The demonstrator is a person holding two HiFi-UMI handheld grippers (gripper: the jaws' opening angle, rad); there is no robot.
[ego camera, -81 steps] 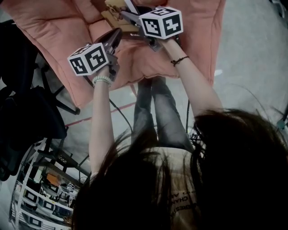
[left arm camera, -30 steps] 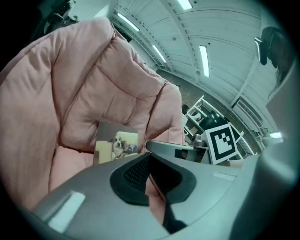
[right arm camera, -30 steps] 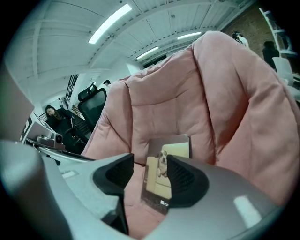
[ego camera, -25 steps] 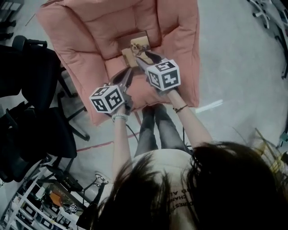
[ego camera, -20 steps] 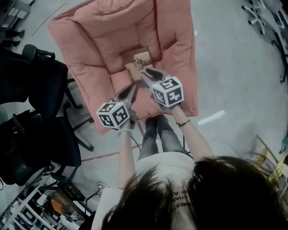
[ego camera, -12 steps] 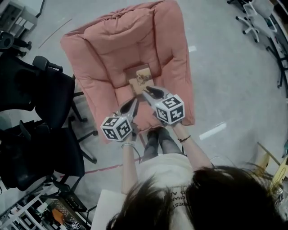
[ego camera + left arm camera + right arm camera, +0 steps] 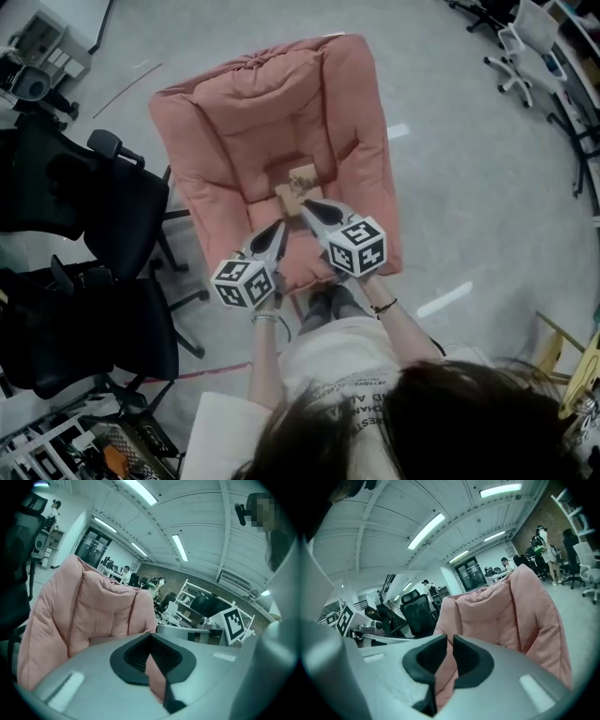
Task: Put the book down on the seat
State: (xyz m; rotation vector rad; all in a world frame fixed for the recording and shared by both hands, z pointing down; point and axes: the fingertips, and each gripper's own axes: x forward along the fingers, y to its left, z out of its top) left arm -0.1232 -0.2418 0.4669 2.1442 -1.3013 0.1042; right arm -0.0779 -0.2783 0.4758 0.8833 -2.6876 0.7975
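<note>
Head view: the book (image 7: 300, 184) lies flat in the hollow of the pink seat (image 7: 246, 122), touched by neither tool. A second ago the left gripper (image 7: 278, 228) and right gripper (image 7: 310, 206) stood over it. Both are now drawn back and higher, so I judge the placing done. The forearms reach forward side by side, tools tipped slightly down.

Left gripper view: pads meet at the tips, nothing between.

Right gripper view: jaws have just been closing; a thin empty slit remains.
</note>
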